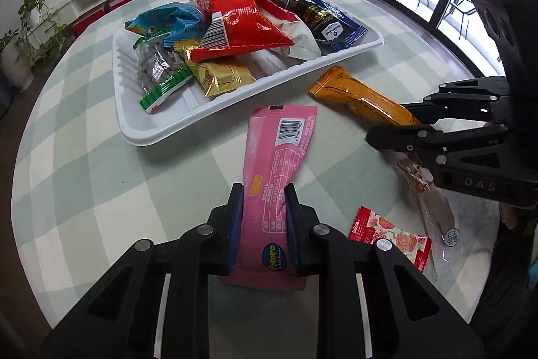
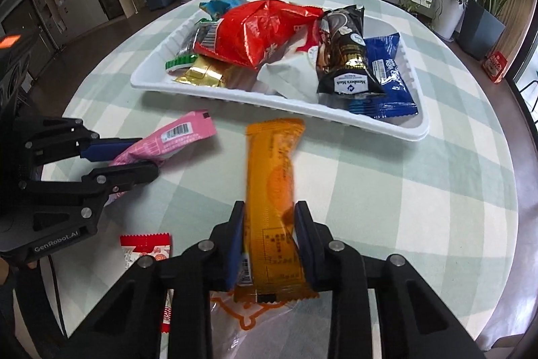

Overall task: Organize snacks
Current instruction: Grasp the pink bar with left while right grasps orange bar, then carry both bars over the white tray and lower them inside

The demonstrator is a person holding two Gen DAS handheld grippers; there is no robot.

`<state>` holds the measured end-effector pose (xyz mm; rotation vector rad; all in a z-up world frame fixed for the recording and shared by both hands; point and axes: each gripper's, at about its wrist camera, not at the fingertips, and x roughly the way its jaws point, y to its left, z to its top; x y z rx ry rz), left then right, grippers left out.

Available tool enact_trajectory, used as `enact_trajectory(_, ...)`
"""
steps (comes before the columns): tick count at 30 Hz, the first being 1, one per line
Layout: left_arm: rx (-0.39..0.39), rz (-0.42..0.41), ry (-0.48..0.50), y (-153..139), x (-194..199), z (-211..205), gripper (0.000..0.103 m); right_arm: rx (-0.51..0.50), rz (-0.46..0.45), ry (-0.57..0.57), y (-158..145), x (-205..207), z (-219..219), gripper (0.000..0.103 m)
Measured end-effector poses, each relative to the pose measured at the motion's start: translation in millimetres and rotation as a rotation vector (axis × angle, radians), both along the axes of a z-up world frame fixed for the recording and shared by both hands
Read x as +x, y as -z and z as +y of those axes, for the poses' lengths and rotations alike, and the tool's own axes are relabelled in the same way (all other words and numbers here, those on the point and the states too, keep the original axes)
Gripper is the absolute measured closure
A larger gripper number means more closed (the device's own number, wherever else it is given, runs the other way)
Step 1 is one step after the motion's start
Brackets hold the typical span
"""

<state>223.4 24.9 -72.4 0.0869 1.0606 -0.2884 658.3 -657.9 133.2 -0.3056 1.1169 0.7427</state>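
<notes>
checked table [image 1: 84, 157] bears white tray [image 1: 141, 130], strawberry packet [image 1: 390, 238], clear bag [image 1: 450, 224].

A white ribbed tray [image 2: 386, 127] lies toward twelve o'clock on the table, piled with snacks: a crumpled red bag [image 2: 259, 32] on top at its middle, a blue packet [image 2: 383, 73] and a dark brown-and-black packet [image 2: 346, 52] at its three o'clock end, a gold packet [image 2: 201, 76] at its near rim. Just outside the tray, a long orange packet [image 2: 272, 201] points lengthwise to twelve, and a pink packet [image 2: 168, 140] lies at nine, barcode up. A small red strawberry-print packet [image 1: 393, 234] lies flat beside a clear bag [image 1: 447, 224].
</notes>
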Motion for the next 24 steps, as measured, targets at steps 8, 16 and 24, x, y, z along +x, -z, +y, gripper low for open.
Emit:
enact_trajectory(8,-0.091,-0.024,-0.040,-8,-16,16,0.083,0.096,0.033,0.050,-11,6,-12,0.080)
enact_trajectory(16,-0.203,-0.055,-0.100,-20,-38,38,0.083,0.202,0.046,0.113,-34,3,-37,0.081)
enact_trajectory(24,-0.249,-0.083,-0.114,-30,-49,42,0.083,0.252,0.054,0.153,-41,-2,-57,0.081)
